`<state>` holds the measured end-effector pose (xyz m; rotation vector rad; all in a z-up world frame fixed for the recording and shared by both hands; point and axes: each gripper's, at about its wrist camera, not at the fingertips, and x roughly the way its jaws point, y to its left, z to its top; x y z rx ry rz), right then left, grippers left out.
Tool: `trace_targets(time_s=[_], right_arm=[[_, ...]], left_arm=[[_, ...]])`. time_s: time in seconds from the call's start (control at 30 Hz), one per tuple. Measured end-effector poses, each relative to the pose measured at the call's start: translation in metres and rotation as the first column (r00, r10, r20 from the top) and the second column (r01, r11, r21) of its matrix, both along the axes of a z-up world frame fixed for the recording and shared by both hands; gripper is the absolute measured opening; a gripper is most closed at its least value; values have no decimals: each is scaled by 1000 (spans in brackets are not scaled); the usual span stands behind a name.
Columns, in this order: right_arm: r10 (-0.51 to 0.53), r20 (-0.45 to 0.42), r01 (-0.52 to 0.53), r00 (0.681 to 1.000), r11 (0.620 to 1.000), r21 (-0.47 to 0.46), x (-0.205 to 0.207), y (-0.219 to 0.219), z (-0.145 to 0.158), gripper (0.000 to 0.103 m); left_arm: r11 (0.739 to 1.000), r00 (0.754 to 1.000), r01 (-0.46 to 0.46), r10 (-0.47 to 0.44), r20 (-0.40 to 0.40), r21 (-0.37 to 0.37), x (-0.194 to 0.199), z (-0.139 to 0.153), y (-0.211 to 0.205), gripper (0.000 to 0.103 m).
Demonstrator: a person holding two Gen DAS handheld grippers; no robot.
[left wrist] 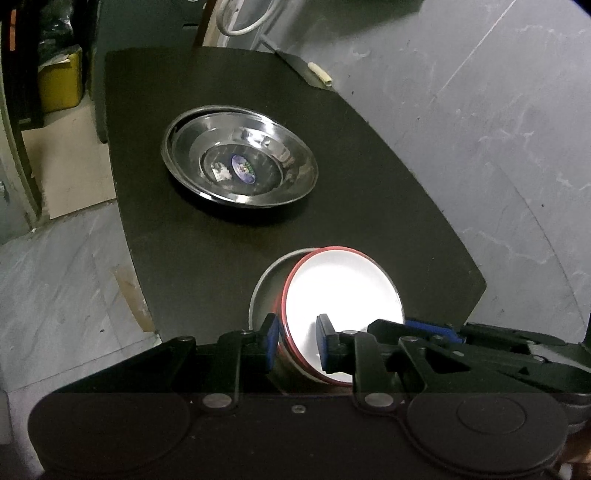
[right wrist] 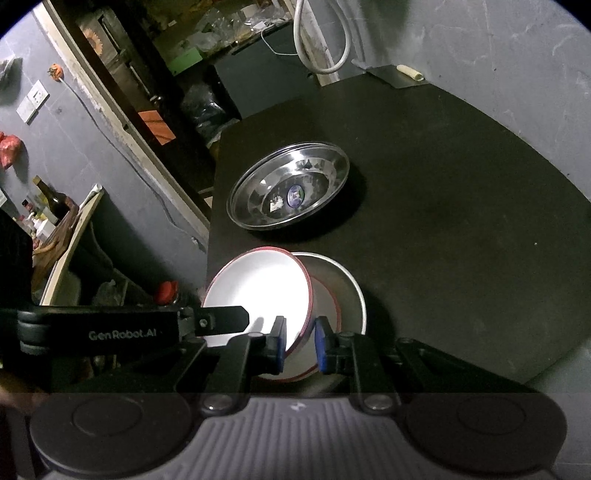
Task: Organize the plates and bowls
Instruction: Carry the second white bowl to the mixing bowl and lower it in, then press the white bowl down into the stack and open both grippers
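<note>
Perhaps home storeroom: cluttered shelves (right wrist: 229, 26), bottles (right wrist: 51, 203).

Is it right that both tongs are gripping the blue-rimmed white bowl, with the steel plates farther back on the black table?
Nearly. The white bowl has a red rim, not blue, as the left wrist view shows. Both tongs straddle its rim; the steel plates sit farther back on the black table.

Black table (left wrist: 369, 206) w/ grey floor (left wrist: 498, 129) around — yellow box (left wrist: 59, 81), white hose (right wrist: 332, 48).
</note>
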<state>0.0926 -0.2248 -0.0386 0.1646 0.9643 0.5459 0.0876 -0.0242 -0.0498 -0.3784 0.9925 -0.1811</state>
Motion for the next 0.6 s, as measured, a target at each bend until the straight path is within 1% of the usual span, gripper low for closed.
trace_targets(time_s=[0.1,0.6], right_arm=[[6,-2,-6,1000,1000,-2,0,1,-1,19],[5,-14,-5,1000,1000,-11,1,3,-2,20]], left_arm=[[1000,1000,1,-1,-8,4,0,0,0,25],[999,1000,24,-23,-16,28,1,0,-2,27]])
